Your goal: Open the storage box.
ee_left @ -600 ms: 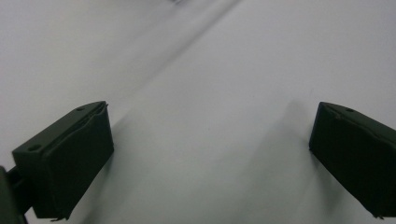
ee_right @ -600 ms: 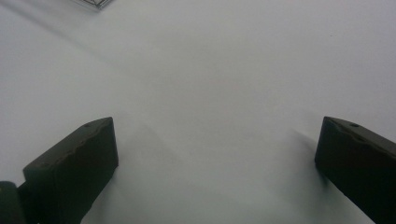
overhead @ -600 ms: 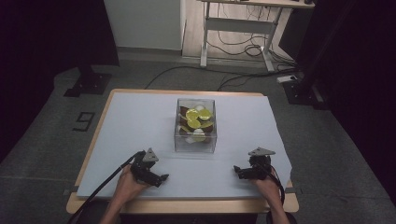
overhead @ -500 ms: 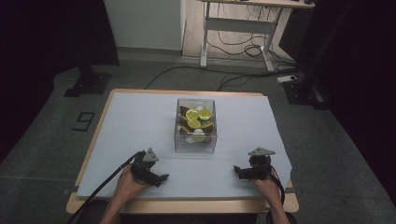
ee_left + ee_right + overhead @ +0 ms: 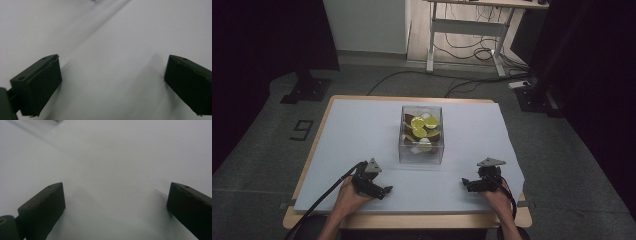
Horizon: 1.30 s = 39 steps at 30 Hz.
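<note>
Dark room all around, with a grey floor and a wooden table [image 5: 312,150] covered by a pale grey-white sheet [image 5: 362,130] that leaves a thin strip of wood showing at the edges. Sitting roughly mid-table is a clear plastic box [image 5: 422,150], square-sided, see-through walls, open at the top as far as I can tell. Inside it is a pile of small round things, yellow-green ones [image 5: 419,131] on top, some dark brown and whitish bits underneath; too small to say what they are.

Nearer the person than the box, off to its left, the left gripper [image 5: 387,190] rests low on the sheet, jaws spread wide with nothing between them. The right gripper [image 5: 465,183] is off to the box's right, same deal: jaws wide, just bare sheet in the gap. Both sit well apart from the box, with plenty of flat open sheet around it.
</note>
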Tool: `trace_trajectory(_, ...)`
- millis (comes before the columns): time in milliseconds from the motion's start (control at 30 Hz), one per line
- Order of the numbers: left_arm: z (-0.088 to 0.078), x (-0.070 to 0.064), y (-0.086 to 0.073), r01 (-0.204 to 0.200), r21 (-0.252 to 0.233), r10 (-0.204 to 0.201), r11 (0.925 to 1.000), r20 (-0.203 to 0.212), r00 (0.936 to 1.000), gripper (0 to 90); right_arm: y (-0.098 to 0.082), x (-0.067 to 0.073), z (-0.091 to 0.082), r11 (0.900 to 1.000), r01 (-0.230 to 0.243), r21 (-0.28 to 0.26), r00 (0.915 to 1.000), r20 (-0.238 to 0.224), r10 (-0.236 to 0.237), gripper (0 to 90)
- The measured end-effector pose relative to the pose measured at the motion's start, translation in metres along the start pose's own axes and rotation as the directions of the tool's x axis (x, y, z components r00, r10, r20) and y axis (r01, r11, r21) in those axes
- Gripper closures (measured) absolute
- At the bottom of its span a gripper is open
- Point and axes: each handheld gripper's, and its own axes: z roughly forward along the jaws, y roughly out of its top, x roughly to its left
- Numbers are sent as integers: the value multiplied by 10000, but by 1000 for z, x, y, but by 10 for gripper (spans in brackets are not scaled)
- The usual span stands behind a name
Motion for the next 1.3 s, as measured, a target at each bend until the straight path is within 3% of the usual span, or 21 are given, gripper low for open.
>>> trace_trajectory(133, -5, 1, 2, 110, -253, -105, 9996, 207, 9997, 53, 1, 2, -3, 9999, 27, -104, 9998, -217, -29, 38)
trace_trajectory(400, -17, -1, 6, -37, -808, 58, 9967, 265, 9996, 136, 4, 7, -10, 9990, 174, -421, 9991, -384, -190, 52)
trace_trajectory(600, -23, -3, 9, 72, -1177, -9, 9930, 534, 9986, 146, 8, 13, -15, 9976, 149, -679, 9976, -661, -194, 63)
trace_trajectory(833, -30, -8, 19, -33, -1425, 118, 9898, 584, 9982, 150, 16, 26, -18, 9954, 429, -854, 9922, -1131, -525, 74)
trace_trajectory(1000, -30, -14, 28, -191, -1508, 299, 9884, 696, 9971, 161, 22, 35, -19, 9924, 644, -1048, 9863, -1447, -793, 134)
trace_trajectory(1300, -27, -24, 46, -548, -1624, 682, 9852, 780, 9946, 212, 34, 46, -20, 9906, 756, -1139, 9842, -1511, -925, 197)
